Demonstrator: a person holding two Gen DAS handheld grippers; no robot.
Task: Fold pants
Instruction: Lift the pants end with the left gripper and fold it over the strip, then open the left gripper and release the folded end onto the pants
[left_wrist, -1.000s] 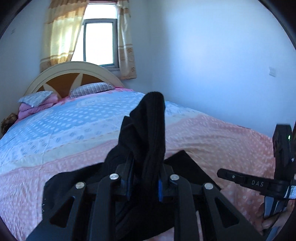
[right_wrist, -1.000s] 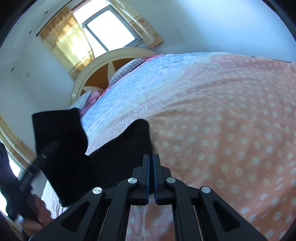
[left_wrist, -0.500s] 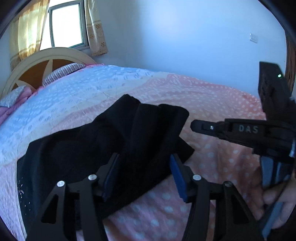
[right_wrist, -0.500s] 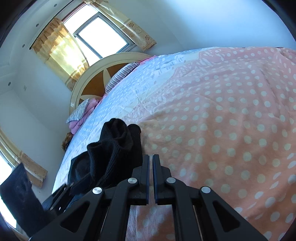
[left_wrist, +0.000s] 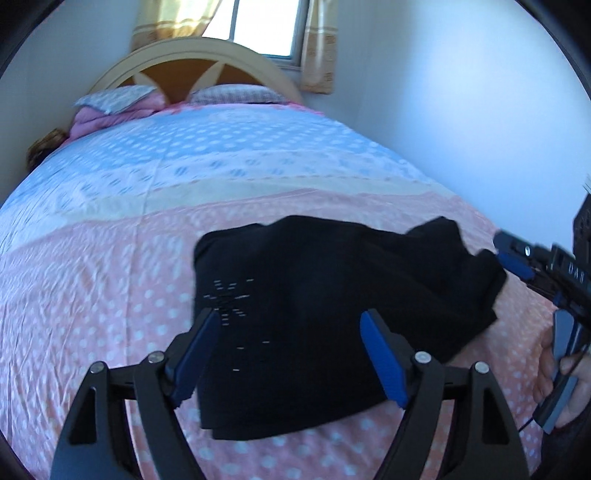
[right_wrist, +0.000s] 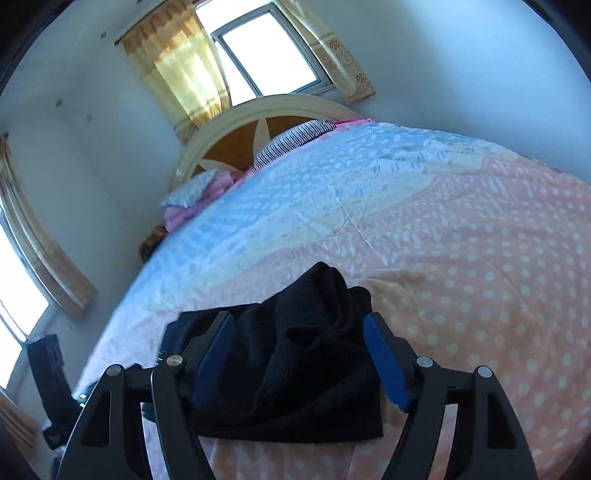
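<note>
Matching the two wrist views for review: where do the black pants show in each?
Left wrist: pants lie centre to right, on the pink bedspread, beyond the open fingers.
Right wrist: pants bunched at bottom centre, between the open fingers.
Shared landmark: the headboard under the window.

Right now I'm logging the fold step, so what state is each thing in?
black pants: lying in a folded heap on the bed, released, right end bunched up.
left gripper: open, jaws just opened, pants below, not pinched.
right gripper: open, jaws just opened, bunched cloth between them, no grip.
bedspread: spread flat.
window curtains: drawn aside.
</note>
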